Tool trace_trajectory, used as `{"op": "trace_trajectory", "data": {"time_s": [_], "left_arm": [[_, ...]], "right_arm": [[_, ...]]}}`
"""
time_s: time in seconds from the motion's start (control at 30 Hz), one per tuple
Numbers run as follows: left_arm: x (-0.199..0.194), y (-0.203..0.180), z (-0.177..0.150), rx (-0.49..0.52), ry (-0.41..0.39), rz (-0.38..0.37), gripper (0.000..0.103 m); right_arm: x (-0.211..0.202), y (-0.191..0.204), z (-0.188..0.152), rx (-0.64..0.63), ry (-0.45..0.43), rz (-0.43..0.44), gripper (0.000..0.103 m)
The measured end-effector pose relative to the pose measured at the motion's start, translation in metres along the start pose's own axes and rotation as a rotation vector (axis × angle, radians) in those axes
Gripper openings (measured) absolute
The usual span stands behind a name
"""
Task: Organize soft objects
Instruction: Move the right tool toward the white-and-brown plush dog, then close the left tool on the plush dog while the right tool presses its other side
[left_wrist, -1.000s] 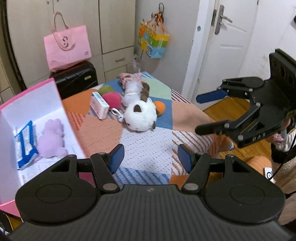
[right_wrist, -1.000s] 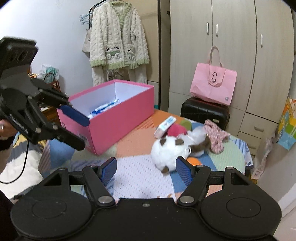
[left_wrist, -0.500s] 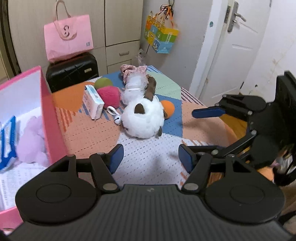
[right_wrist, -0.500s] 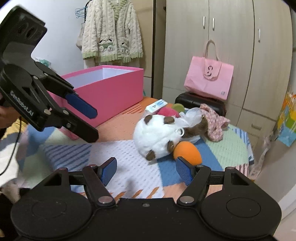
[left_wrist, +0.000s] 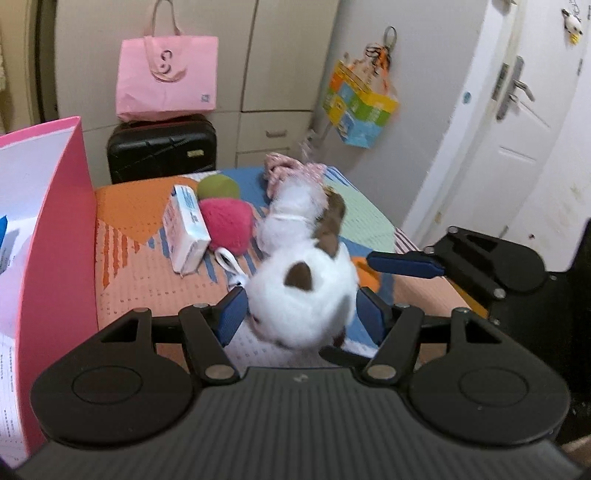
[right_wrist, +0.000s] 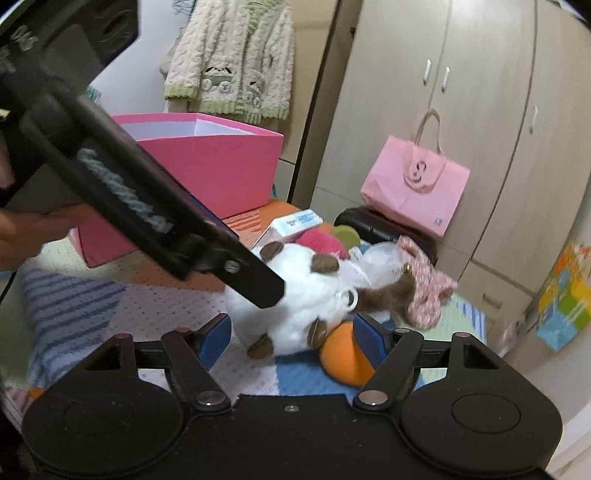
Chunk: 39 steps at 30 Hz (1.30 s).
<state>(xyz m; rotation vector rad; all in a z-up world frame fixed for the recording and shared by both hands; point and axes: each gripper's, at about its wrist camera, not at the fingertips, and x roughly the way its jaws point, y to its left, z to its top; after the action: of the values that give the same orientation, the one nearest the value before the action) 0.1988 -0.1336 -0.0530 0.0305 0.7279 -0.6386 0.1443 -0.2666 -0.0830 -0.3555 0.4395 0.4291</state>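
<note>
Legible writing is scarce. The pink tote bag (left_wrist: 167, 75), resting on the black suitcase (left_wrist: 161, 149) behind the table, carries a pale swirl emblem and a small blue mark at its lower corner, too small to read. The white-and-blue carton (left_wrist: 187, 229) bears blurred blue print that cannot be made out. Pale lettering runs along the left gripper's finger in the right wrist view, smeared beyond reading.

All places below are given from the white plush toy (left_wrist: 301, 295), which lies on the patchwork table cover (left_wrist: 140, 280) with brown patches on its fur.

The left gripper (left_wrist: 301, 314) points down at the plush from the near side; its blue pads (left_wrist: 231, 314) stand on either side of the white body, moderately spread, and contact cannot be confirmed. The right gripper (right_wrist: 291, 341) approaches from another side, angled down; its jaws have just been opening and stand wide, with the plush's lower part and the orange ball (right_wrist: 345, 360) between them, unclamped.

The carton, red ball (left_wrist: 227, 221) and green ball (left_wrist: 218, 186) lie just beyond the plush. The pink storage box (right_wrist: 207, 166) stands to its left, well apart. A floral cloth (right_wrist: 424, 284) lies behind it.
</note>
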Motion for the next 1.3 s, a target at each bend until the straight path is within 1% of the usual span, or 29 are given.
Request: {"op": "trace_trajectory", "data": {"time_s": [0.1, 0.3, 0.37, 0.47, 0.57, 0.73, 0.87, 1.13, 1.3], "left_arm": [[0.006, 0.001, 0.000, -0.005, -0.010, 0.018, 0.065], [0.014, 0.011, -0.004, -0.071, 0.000, -0.020, 0.065], [0.016, 0.013, -0.006, -0.091, 0.000, -0.029, 0.065], [0.018, 0.015, -0.009, -0.102, -0.003, -0.025, 0.065], [0.019, 0.019, -0.010, -0.131, -0.002, -0.039, 0.065], [0.017, 0.012, -0.015, -0.087, -0.013, -0.033, 0.062], [0.013, 0.009, -0.020, -0.098, -0.041, -0.034, 0.061], [-0.003, 0.003, -0.024, -0.082, -0.046, -0.029, 0.061], [-0.021, -0.008, -0.023, -0.024, -0.080, 0.012, 0.061]], "right_arm": [[0.003, -0.002, 0.002, -0.023, -0.007, 0.005, 0.081], [0.019, -0.011, 0.003, -0.012, 0.017, 0.060, 0.083], [0.025, -0.014, 0.003, -0.008, 0.014, 0.064, 0.085], [0.028, -0.013, 0.005, -0.005, 0.010, 0.071, 0.085], [0.031, -0.010, 0.004, -0.017, 0.009, 0.062, 0.085], [0.032, 0.001, 0.001, -0.059, 0.008, 0.027, 0.082], [0.030, 0.010, 0.003, -0.071, 0.011, -0.009, 0.080], [0.016, 0.021, 0.009, -0.028, 0.020, -0.027, 0.079], [0.005, 0.025, 0.017, 0.017, -0.012, -0.025, 0.079]]}}
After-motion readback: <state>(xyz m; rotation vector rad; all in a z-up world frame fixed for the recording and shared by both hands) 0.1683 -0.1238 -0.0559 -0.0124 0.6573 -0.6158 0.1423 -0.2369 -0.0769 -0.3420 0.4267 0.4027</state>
